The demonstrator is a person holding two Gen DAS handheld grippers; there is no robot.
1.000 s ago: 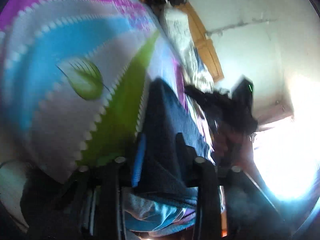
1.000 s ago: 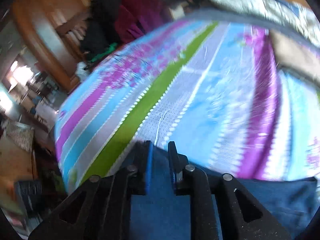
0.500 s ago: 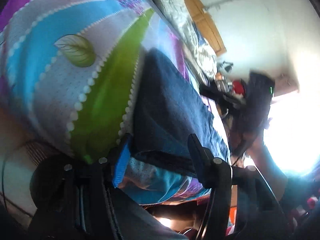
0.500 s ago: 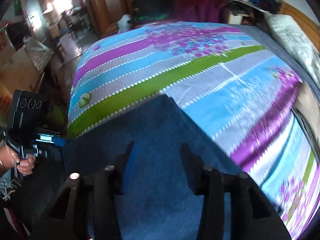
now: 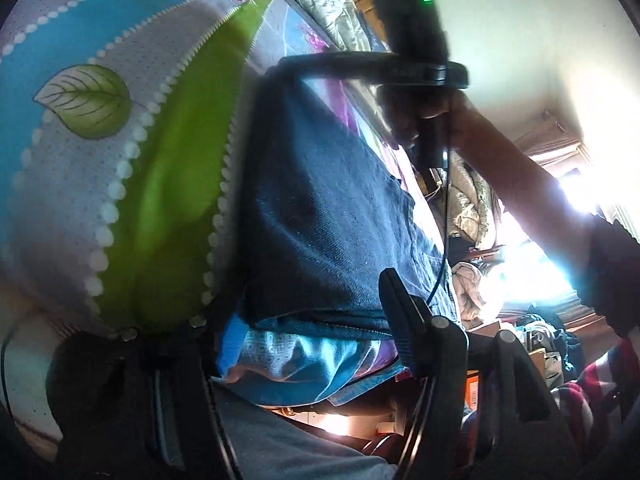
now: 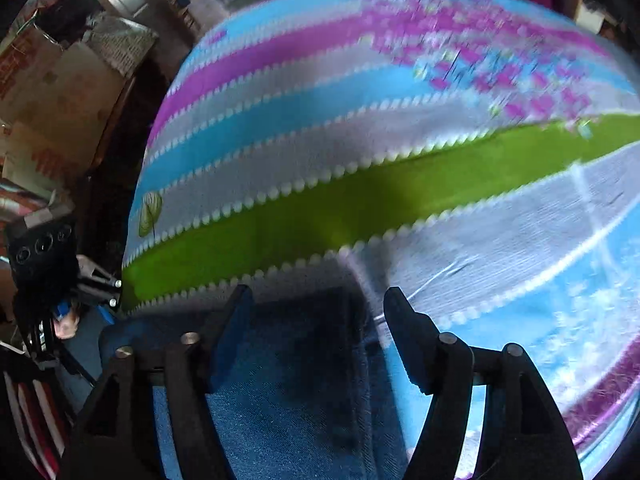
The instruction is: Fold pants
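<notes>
Our left gripper point(image 5: 308, 320) has its fingers point(image 5: 404, 320) spread apart, grasping nothing, with the pants' point(image 5: 320, 200) near edge between them. Our right gripper point(image 6: 316, 332) is likewise released above the denim. The pants lie flat on the bed point(image 6: 360, 200), reaching toward 12 o'clock; the striped sheet's green band runs at 10 o'clock.

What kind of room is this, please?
Most likely a bedroom in a home: a bed under a striped bedsheet, a quilt bunched along its far side, and blue pants laid out on it.
</notes>
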